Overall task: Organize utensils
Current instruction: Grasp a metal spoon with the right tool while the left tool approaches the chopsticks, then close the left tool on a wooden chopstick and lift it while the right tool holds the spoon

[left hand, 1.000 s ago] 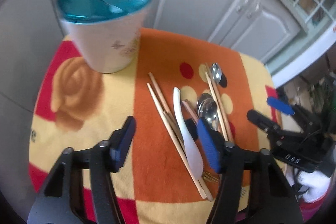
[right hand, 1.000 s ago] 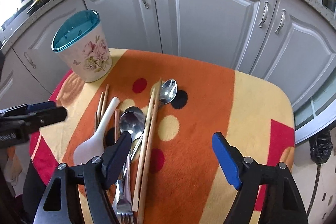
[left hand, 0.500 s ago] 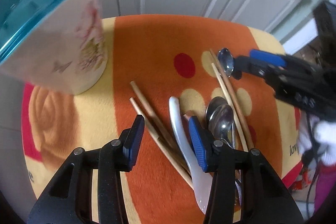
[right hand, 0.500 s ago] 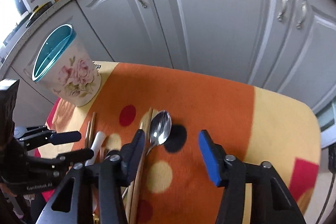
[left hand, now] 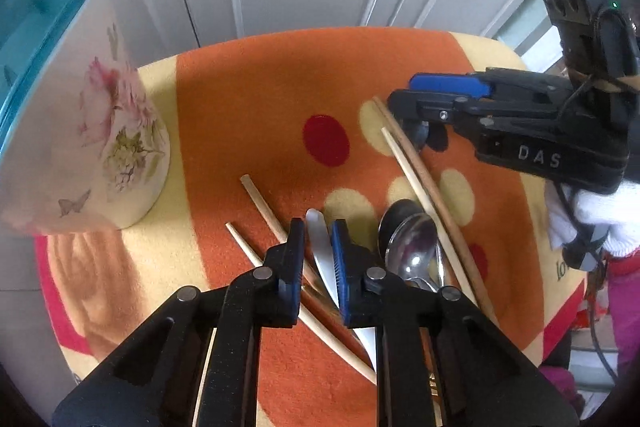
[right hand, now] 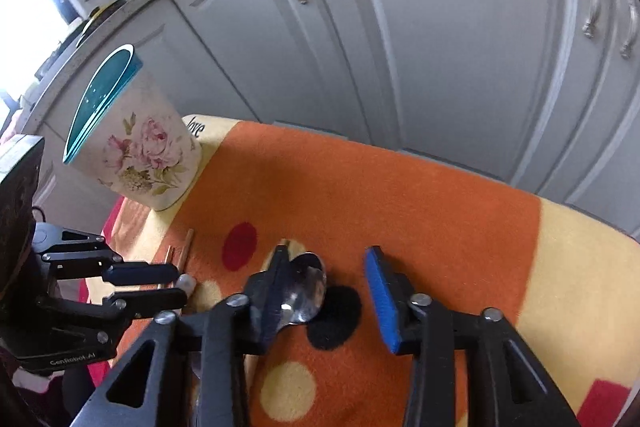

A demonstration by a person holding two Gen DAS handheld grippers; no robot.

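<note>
My left gripper (left hand: 318,241) is nearly closed around the handle of a white plastic spoon (left hand: 320,247) that lies on the cloth among wooden chopsticks (left hand: 264,205) and metal spoons (left hand: 412,251). Its jaws touch or almost touch the handle. My right gripper (right hand: 328,279) is open and low over a small metal spoon (right hand: 306,291), whose bowl sits against the left finger. A floral utensil cup with a teal rim (left hand: 88,131) stands at the left; it also shows in the right wrist view (right hand: 136,155).
An orange, yellow and red cloth (left hand: 260,99) covers the small table. Grey cabinet doors (right hand: 440,47) stand close behind it. A longer pair of chopsticks (left hand: 424,187) lies beside the metal spoons. The right gripper (left hand: 448,95) reaches in from the right.
My left gripper has moved forward and narrowed around the white spoon's handle. My right gripper has dropped towards the small metal spoon and narrowed somewhat.
</note>
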